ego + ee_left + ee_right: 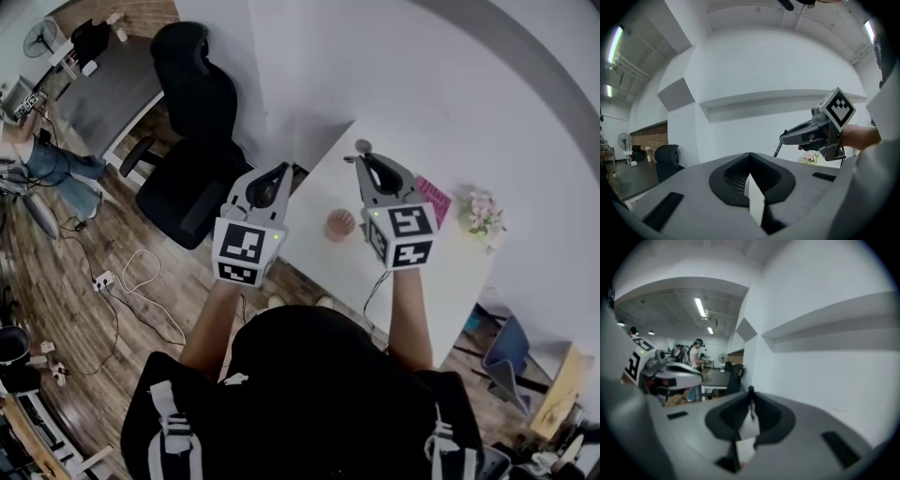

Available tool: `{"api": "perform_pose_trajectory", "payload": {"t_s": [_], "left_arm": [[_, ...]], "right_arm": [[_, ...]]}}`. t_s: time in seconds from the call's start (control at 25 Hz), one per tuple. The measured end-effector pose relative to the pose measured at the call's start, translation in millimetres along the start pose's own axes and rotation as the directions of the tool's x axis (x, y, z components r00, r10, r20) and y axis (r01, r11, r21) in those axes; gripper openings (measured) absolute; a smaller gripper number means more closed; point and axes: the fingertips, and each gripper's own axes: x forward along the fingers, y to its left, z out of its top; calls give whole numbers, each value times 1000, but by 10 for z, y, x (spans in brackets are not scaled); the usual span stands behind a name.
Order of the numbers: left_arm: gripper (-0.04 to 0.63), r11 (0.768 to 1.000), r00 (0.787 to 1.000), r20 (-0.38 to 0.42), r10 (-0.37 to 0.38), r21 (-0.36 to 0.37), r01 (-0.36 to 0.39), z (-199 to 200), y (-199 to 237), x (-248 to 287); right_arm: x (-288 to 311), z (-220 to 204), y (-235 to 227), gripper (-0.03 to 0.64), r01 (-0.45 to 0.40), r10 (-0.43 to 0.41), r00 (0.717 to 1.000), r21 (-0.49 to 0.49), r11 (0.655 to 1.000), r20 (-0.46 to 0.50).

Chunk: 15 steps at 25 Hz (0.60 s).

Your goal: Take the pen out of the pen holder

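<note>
My right gripper [362, 157] is held up above the far edge of the white table [450, 272], shut on a thin dark pen [362, 146]. The pen [750, 398] pokes up between the closed jaws in the right gripper view. In the left gripper view it hangs as a dark stick [777, 150] below the right gripper [783, 138]. The pink pen holder [339, 225] stands on the table, below and between the two grippers. My left gripper [280, 171] hovers past the table's left edge, and its jaws [750, 157] are shut with nothing in them.
A pink notepad [434, 199] and a small pot of flowers [483, 214] sit on the table to the right. A black office chair [192, 122] stands on the wooden floor to the left, with cables [131, 277] nearby. A white wall runs behind the table.
</note>
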Motion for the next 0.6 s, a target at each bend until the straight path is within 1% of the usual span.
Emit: {"api": "perform_pose_trajectory", "payload": {"t_s": [0.24, 0.4, 0.6], "left_arm": [[15, 1000, 1000, 12, -8, 2, 8, 61, -29, -7], [15, 1000, 1000, 17, -10, -2, 10, 69, -31, -22], [15, 999, 1000, 6, 6, 48, -7, 60, -25, -28]], "right_arm": [[-23, 19, 10, 63, 3, -3, 1000, -3, 1000, 13], [-37, 31, 20, 63, 13, -13, 1000, -21, 1000, 21], [-38, 25, 53, 63, 11, -11, 1000, -22, 1000, 17]]}}
